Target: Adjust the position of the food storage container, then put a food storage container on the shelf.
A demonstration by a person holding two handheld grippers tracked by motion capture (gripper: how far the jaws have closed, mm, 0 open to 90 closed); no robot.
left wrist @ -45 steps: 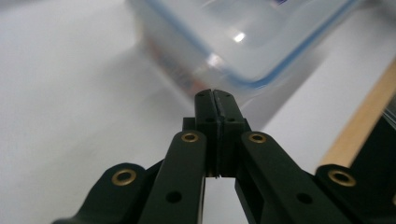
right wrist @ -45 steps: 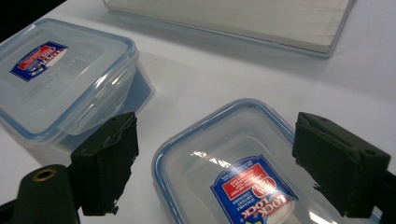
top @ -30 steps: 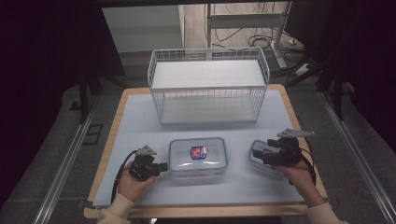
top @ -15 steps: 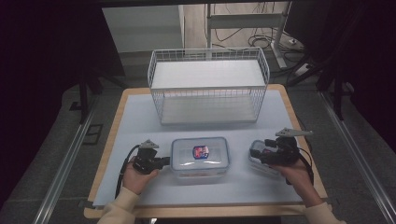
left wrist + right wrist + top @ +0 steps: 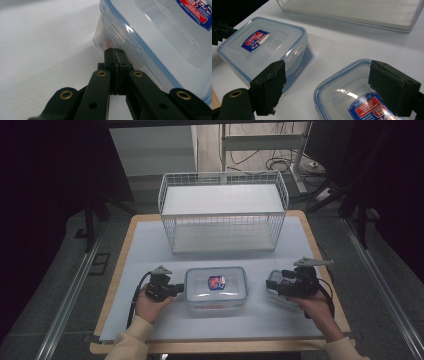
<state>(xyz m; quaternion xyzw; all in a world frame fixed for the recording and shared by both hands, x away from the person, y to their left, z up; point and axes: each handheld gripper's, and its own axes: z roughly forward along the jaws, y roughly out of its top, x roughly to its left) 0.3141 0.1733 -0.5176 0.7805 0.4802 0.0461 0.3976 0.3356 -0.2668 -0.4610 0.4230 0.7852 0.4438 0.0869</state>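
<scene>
High view: a person seated at the near edge of a table (image 5: pixel 150 245) works two hand-held grippers on either side of a large clear container (image 5: pixel 216 289) with a blue-rimmed lid and a red-and-blue label, which sits on the white mat directly in front of a white wire basket (image 5: pixel 223 212). The left gripper (image 5: pixel 176 289) lies at that container's left end, its tips right up against the side wall. Left gripper view has the two black jaws pressed flat together with nothing between them, their joined tips at the foot of the large container (image 5: pixel 160 37), just under the lid's blue rim; whether they actually touch the plastic cannot be told. The right gripper (image 5: pixel 278 285) is on the far side of the large container, hovering over a smaller clear container (image 5: pixel 275 289) of the same make that rests just to the right of the big one, the two boxes apart. Right gripper view shows its jaws spread wide, one pad (image 5: pixel 270 86) toward the large container (image 5: pixel 262 50) and the other over the smaller container (image 5: pixel 347 95), gripping nothing.
</scene>
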